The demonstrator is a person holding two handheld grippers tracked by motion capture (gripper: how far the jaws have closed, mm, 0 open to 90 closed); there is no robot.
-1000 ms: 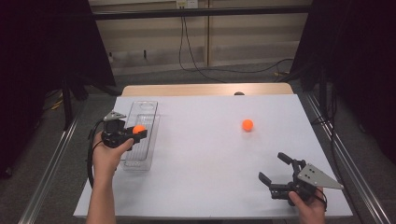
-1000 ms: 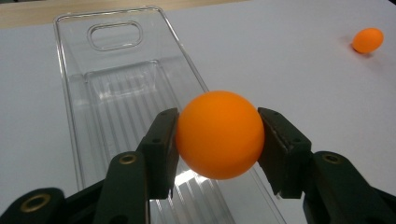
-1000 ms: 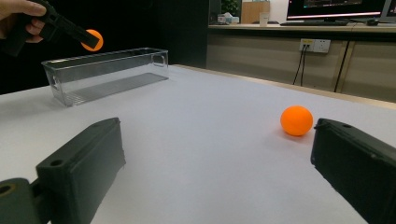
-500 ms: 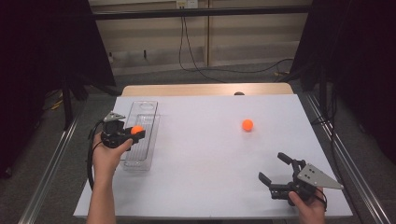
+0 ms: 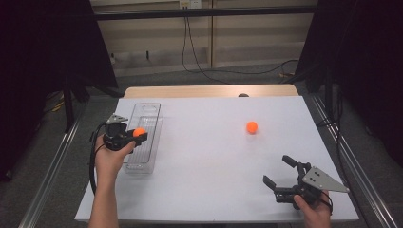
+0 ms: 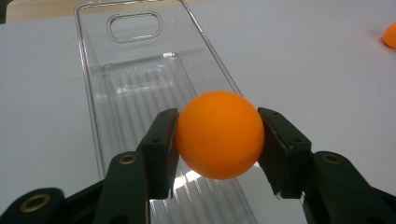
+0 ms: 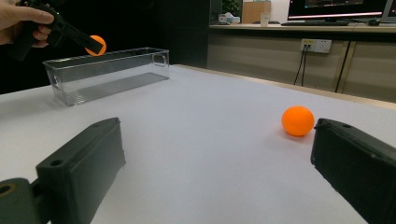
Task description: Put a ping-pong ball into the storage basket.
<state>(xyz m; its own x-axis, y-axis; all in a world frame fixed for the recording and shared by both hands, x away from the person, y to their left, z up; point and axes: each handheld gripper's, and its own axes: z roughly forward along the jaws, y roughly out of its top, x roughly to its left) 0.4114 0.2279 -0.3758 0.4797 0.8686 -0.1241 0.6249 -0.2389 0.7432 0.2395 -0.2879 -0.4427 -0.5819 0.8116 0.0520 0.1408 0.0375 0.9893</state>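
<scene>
My left gripper (image 5: 138, 134) is shut on an orange ball (image 6: 218, 134), holding it just above a long clear plastic bin (image 5: 145, 142) at the table's left. In the left gripper view both black pads press the ball's sides over the bin's ribbed floor (image 6: 140, 93). A second orange ball (image 5: 252, 127) lies loose on the white table, right of centre; the right gripper view has this ball (image 7: 298, 120) ahead between the jaws, well beyond them. My right gripper (image 5: 280, 172) rests near the front right corner, open and holding nothing.
The white tabletop (image 5: 209, 156) spreads between bin and right gripper. A wooden strip (image 5: 204, 91) runs along the table's far edge. Dark curtains stand at both sides, and cables hang on the wall behind.
</scene>
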